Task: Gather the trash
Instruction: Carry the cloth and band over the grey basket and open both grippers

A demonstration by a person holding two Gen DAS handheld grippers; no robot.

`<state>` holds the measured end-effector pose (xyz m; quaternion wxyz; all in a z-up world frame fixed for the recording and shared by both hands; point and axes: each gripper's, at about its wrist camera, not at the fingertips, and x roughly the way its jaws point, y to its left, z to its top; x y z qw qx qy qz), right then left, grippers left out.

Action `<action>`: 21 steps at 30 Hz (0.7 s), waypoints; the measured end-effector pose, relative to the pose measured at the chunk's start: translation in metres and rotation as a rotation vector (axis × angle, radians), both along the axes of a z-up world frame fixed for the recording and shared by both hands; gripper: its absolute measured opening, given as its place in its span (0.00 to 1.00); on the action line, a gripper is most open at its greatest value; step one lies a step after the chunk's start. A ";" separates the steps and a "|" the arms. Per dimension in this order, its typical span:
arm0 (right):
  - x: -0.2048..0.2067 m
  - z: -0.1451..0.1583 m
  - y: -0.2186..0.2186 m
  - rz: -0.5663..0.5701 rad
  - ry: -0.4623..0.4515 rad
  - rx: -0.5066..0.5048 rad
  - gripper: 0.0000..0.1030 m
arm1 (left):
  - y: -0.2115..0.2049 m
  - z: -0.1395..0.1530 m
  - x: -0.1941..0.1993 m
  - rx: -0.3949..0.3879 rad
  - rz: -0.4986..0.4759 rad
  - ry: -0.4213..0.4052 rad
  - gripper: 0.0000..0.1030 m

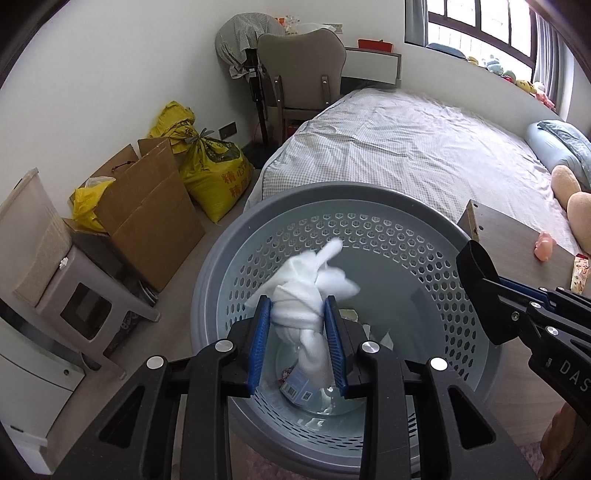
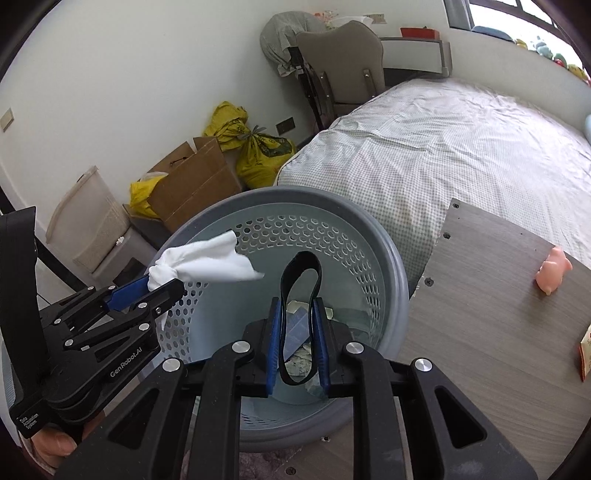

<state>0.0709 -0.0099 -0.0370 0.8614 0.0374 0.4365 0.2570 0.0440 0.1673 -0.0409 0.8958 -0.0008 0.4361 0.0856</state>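
Over the grey basket (image 1: 476,240), left claw (image 1: 299,332) clamps white tissue (image 1: 310,291); right claw (image 2: 297,334) clamps a black band (image 2: 295,280).

White walls (image 1: 110,74), checked bed (image 1: 406,147), grey chair (image 1: 301,70), cardboard boxes (image 1: 147,199), yellow sacks (image 1: 216,177), daylit window (image 1: 480,22)

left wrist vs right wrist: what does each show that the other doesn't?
Left wrist only: the window, pillow and plush toy at the bed's far end.
Right wrist only: the black band pinched in the right gripper.
Both: the left gripper shut on white tissue over the grey basket, plus the bed and pink toy.
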 end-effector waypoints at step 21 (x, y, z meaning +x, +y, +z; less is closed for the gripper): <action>-0.008 0.009 -0.015 -0.033 -0.037 0.033 0.52 | -0.006 0.008 -0.006 0.021 0.018 -0.014 0.54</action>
